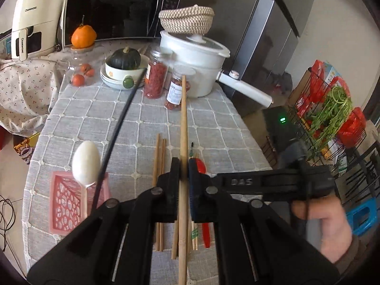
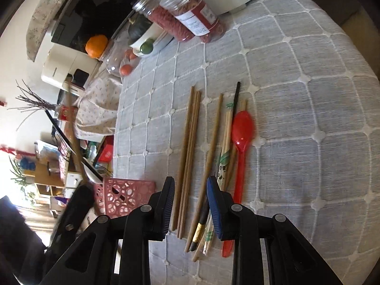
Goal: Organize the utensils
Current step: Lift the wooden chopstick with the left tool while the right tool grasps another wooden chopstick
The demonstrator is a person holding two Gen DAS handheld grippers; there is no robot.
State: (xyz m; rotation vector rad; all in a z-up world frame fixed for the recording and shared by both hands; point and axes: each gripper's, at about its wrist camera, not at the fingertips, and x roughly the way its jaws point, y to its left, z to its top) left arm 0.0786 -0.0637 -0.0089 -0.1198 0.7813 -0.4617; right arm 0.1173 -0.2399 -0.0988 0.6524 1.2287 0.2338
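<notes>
- Left tongs (image 1: 183,166): clamped on a single bamboo chopstick (image 1: 183,118), which runs forward between the pads and stands clear above the table (image 1: 95,118).
- Right tongs (image 2: 190,187): jaws apart, nothing between the pads; they point down at the loose utensils on the table.
- In the right wrist view, three brown chopsticks (image 2: 190,147) lie together directly below the gap of the right tongs; a mixed bundle of chopsticks (image 2: 223,166) lies just to their right, partly under the blue pad.
- A red spoon (image 2: 241,142) lies beside that bundle, touching or nearly touching it.
- A pink basket (image 1: 66,201) stands on the table at the left, near the edge. A white spoon (image 1: 86,161) and a black chopstick (image 1: 118,128) already stand in it, leaning.
- Step in hand, as judged: carrying one picked chopstick to the basket, while the right tongs line up on the next piece.
- Next move calls for swinging the held chopstick left over the basket, tipping it end-down, then letting go inside the rim.
- Risk, as judged: the long chopstick may knock the leaning white spoon, or the light basket may tip.
</notes>
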